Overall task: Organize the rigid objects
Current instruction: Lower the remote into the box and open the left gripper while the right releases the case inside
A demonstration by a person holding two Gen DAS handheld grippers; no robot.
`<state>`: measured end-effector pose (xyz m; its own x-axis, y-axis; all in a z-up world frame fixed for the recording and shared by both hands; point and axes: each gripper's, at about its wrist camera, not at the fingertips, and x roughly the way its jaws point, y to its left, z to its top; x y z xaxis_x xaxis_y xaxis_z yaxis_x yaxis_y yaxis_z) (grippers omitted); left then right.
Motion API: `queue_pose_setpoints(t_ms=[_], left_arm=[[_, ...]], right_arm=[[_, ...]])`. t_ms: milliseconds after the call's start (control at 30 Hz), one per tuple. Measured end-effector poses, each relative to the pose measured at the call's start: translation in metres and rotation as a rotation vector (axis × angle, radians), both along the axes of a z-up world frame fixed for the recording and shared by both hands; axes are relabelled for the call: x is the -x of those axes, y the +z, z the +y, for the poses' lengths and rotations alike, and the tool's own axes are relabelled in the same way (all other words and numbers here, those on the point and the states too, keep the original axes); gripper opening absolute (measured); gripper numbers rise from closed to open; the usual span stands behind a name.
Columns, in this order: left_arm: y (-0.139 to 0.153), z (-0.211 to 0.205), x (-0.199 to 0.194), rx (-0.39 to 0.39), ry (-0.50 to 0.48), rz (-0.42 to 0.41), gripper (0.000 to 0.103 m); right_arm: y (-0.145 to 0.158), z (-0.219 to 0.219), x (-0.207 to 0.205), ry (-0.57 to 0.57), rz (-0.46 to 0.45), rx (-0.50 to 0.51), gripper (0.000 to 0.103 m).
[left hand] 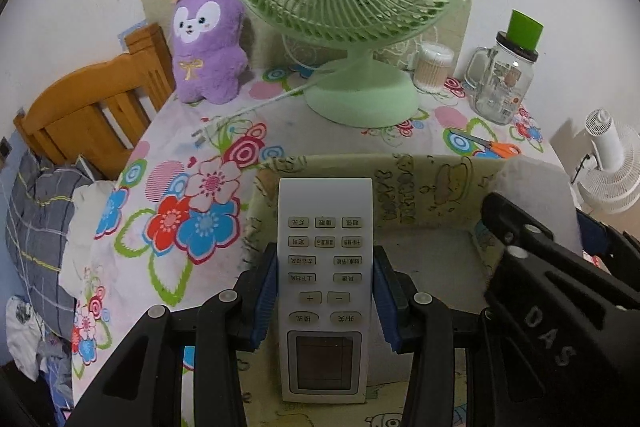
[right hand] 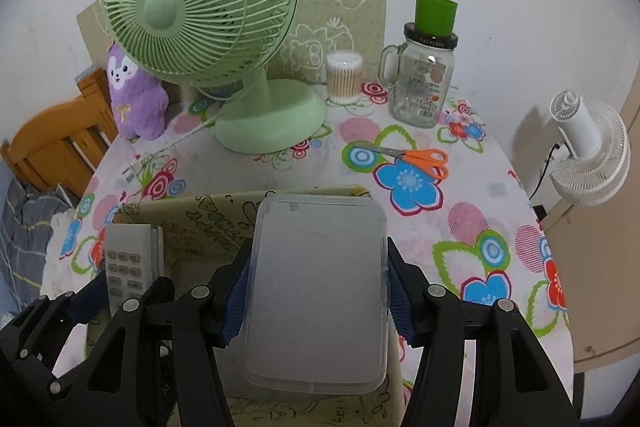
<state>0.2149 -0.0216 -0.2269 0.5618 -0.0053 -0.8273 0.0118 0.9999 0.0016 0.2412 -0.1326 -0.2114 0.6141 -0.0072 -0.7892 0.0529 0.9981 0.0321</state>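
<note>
A white remote control (left hand: 325,267) with rows of buttons and a small screen is clamped between the blue pads of my left gripper (left hand: 325,287), which is shut on it. It hangs over the open fabric storage box (left hand: 436,187), pale yellow with cartoon print. My right gripper (right hand: 318,291) is shut on a flat translucent plastic box (right hand: 316,291), also held over the fabric box (right hand: 176,211). In the right wrist view the remote (right hand: 128,259) and the left gripper show at the lower left. In the left wrist view the right gripper's black arm (left hand: 560,291) and the plastic box (left hand: 532,195) show at right.
On the flowered tablecloth (right hand: 480,227) stand a green desk fan (right hand: 208,27), a purple plush toy (right hand: 134,95), a cotton swab tub (right hand: 344,79), a glass jar mug with a green cup on top (right hand: 424,83) and orange-handled scissors (right hand: 420,161). A wooden chair (left hand: 92,115) stands left, a white fan (right hand: 588,155) right.
</note>
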Motion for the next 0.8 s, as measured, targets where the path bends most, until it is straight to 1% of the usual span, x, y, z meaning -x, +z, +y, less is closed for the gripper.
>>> queue_pose_setpoints(t_ms=[100,200,267,333,367,400,433,467,533,700,767,800], left_arm=[[-0.006,0.0,-0.003,0.022,0.0,0.034,0.046],[-0.007,0.0,-0.002,0.008,0.002,0.02,0.047],[-0.005,-0.002,-0.002,0.002,-0.013,0.013,0.053],[-0.003,-0.005,-0.001,-0.003,-0.032,0.013,0.067],[-0.001,-0.006,0.0,-0.008,-0.035,0.008,0.071],[0.0,-0.007,0.0,-0.014,-0.032,0.003,0.078],[0.002,-0.007,0.0,-0.019,-0.028,-0.006,0.081],[0.003,-0.007,0.0,-0.017,-0.033,-0.007,0.081],[0.003,-0.008,0.001,-0.015,-0.034,-0.006,0.083],[0.01,-0.008,0.005,-0.024,-0.038,-0.015,0.086],[0.013,-0.009,0.007,-0.035,-0.041,-0.02,0.088],[0.015,-0.009,0.009,-0.036,-0.043,-0.023,0.088]], right_arm=[[-0.001,0.004,-0.002,0.012,-0.004,0.01,0.062],[-0.002,0.007,-0.004,0.025,-0.003,0.006,0.062],[-0.006,0.008,-0.007,0.028,0.01,0.002,0.062],[-0.009,0.008,-0.009,0.024,0.016,-0.01,0.062],[-0.009,0.008,-0.009,0.025,0.017,-0.018,0.065],[-0.009,0.008,-0.008,0.028,0.012,-0.037,0.065],[-0.008,0.008,-0.007,0.027,0.009,-0.038,0.067],[-0.007,0.009,-0.007,0.026,0.007,-0.036,0.072],[-0.004,0.011,-0.006,0.039,0.01,-0.036,0.077],[-0.001,0.01,-0.002,0.033,0.022,-0.054,0.081],[0.002,0.01,0.001,0.024,0.02,-0.053,0.088],[0.004,0.009,0.003,0.02,0.014,-0.053,0.088]])
